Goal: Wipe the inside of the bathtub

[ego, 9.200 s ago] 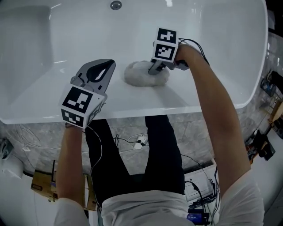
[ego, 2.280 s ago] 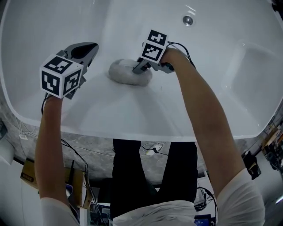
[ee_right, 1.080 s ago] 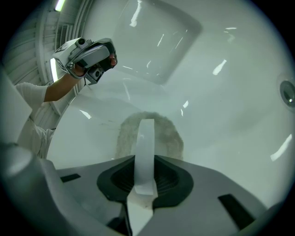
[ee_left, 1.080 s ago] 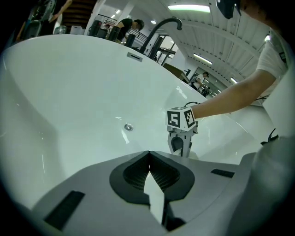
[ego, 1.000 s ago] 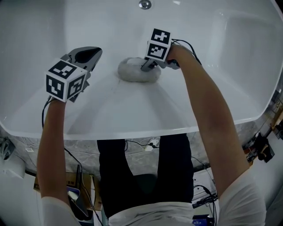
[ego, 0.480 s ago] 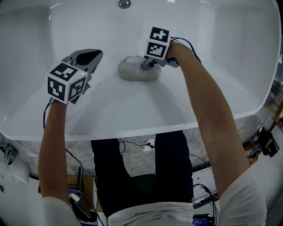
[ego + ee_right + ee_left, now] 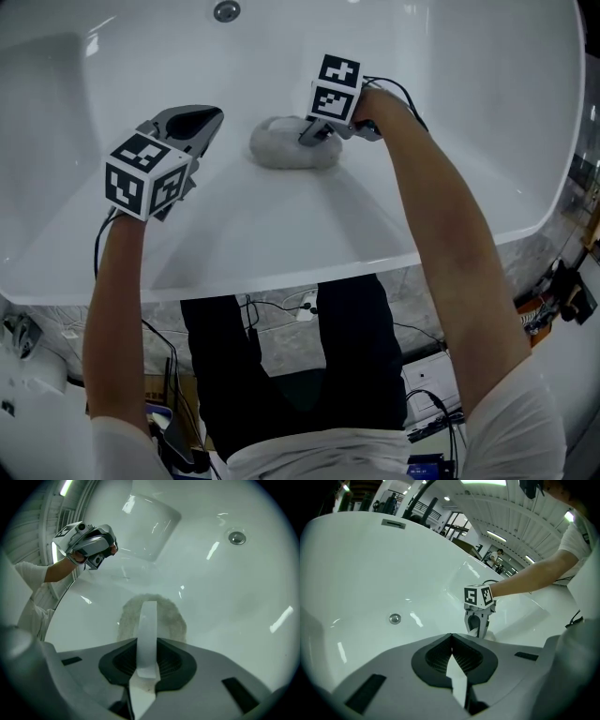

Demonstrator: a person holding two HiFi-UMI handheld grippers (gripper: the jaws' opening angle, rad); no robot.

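The only print I can find is the black-and-white square marker pattern on the cube of each gripper; the one on the right cube (image 7: 336, 89) faces up at me, and the left cube (image 7: 145, 176) shows two such faces. I read no letters or brand anywhere on the white bathtub (image 7: 281, 267). My right gripper (image 7: 314, 139) reaches down into the tub, and its jaws are clenched on a pale strap (image 7: 148, 620) that runs straight up between them. That strap belongs to a fluffy grey-white pad (image 7: 286, 150), which lies flat on the sloping inner surface of the tub, directly beyond the jaw tips and touching them. The pad spreads out to both sides of the strap in the right gripper view. My left gripper (image 7: 202, 122) hangs above the tub just to the left of the pad, apart from it. Its jaws are pressed together with nothing between them. The round metal drain (image 7: 226, 11) sits farther up the tub, well apart from the pad and both grippers.
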